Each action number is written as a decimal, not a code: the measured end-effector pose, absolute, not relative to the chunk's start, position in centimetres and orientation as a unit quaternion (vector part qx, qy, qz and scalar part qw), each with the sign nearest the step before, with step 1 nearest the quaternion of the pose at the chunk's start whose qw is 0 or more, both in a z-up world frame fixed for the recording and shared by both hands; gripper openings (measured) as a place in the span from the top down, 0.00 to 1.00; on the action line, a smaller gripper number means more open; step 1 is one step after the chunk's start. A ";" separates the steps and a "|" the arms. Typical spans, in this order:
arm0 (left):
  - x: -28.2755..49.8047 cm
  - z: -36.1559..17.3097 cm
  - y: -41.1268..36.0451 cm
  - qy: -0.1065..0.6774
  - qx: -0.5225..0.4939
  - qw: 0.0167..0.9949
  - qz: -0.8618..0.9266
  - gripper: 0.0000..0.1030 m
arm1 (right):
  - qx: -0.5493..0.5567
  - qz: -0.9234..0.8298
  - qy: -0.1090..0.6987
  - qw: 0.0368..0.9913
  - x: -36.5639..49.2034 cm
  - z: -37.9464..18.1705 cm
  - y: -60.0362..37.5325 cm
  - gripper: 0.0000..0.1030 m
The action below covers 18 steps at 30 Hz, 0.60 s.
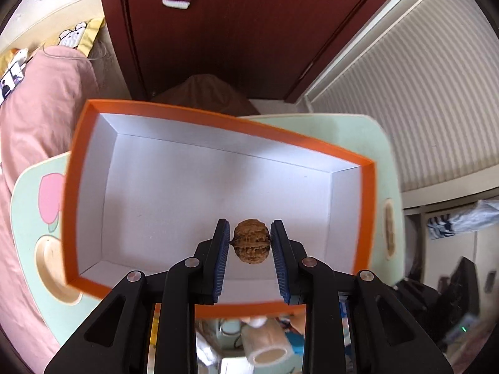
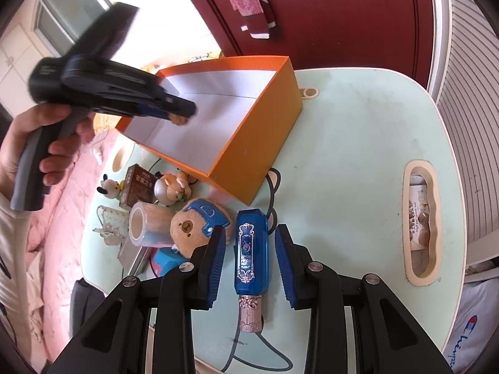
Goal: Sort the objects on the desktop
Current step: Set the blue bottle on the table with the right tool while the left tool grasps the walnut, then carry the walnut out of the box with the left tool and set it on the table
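The left gripper (image 1: 252, 243) grasps a walnut (image 1: 251, 240) between its blue ribbed pads: a brown, deeply wrinkled shell with a raised seam running across it from pad to pad. It hangs above the white floor of an orange box (image 1: 368, 205), close to the box's near wall. From the right wrist view the same gripper (image 2: 182, 115) shows blurred over the box (image 2: 265, 124), a hand (image 2: 37, 143) around its grey grip, the walnut (image 2: 179, 120) just a tan smear at its tips.

The right gripper (image 2: 251, 258) stands released, its pads clear on both sides of a blue bottle-like object (image 2: 251, 249) that lies lengthwise between the jaws on the table. The object has faceted translucent blue sides, a silver ornamental panel along its top and a fluted silver cap pointing back toward the gripper. Whether it is a perfume bottle or something else cannot be made out.

Left of the jaws sit a plush bear with a blue cap (image 2: 196, 227), a roll of tape (image 2: 149, 224), a small brown printed box (image 2: 138, 187) and small figurines (image 2: 173, 187), partly covering one another. A dark cable (image 2: 271, 193) runs under the blue object and is cut off by the gripper body.

The table (image 2: 358, 155) is pale mint green with a cream-rimmed handle slot (image 2: 421, 221) to the right of the jaws; what shows through the slot is unclear. Beyond the box stand a dark red door (image 2: 327, 15), with a striped cloth hanging on it, and pink bedding (image 1: 40, 99).
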<state>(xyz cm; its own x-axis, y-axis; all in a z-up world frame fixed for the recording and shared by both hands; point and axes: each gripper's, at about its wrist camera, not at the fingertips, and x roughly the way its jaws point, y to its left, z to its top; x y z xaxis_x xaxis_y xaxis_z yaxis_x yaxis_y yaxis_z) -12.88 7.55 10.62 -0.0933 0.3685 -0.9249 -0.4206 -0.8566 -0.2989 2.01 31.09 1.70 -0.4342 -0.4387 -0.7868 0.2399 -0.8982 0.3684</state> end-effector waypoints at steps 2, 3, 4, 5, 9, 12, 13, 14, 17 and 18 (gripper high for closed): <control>-11.8 12.3 6.4 0.021 -0.604 0.280 0.746 0.72 | 0.489 -0.842 -0.105 0.201 2.2 1.8 31.2 0.69; -11.0 13.1 5.8 0.024 -0.595 0.286 0.751 0.72 | 0.487 -0.844 -0.106 0.201 2.3 1.9 31.2 0.69; -9.8 13.7 5.0 0.026 -0.586 0.294 0.755 0.72 | 0.484 -0.845 -0.106 0.200 2.4 2.1 31.3 0.69; -8.8 14.2 4.3 0.032 -0.580 0.299 0.757 0.72 | 0.480 -0.848 -0.107 0.199 2.4 2.2 31.3 0.69; -4.9 14.2 1.3 0.056 -0.563 0.305 0.766 0.72 | 0.464 -0.854 -0.123 0.200 2.6 3.0 31.3 0.63; -4.1 13.3 -1.4 0.055 -0.557 0.286 0.778 0.72 | 0.467 -0.848 -0.126 0.215 2.4 3.5 30.2 0.63; -4.2 12.8 -2.3 0.045 -0.557 0.281 0.780 0.72 | 0.471 -0.844 -0.124 0.222 2.2 3.6 29.7 0.63; -4.4 12.3 -3.1 0.036 -0.558 0.277 0.782 0.72 | 0.475 -0.840 -0.123 0.230 2.1 3.7 29.1 0.63; -5.0 11.1 -4.0 0.020 -0.562 0.272 0.781 0.72 | 0.512 -0.807 -0.121 0.269 1.2 3.3 27.0 0.63; -5.0 11.0 -4.0 0.021 -0.562 0.271 0.781 0.72 | 0.518 -0.801 -0.122 0.273 0.6 3.1 26.3 0.63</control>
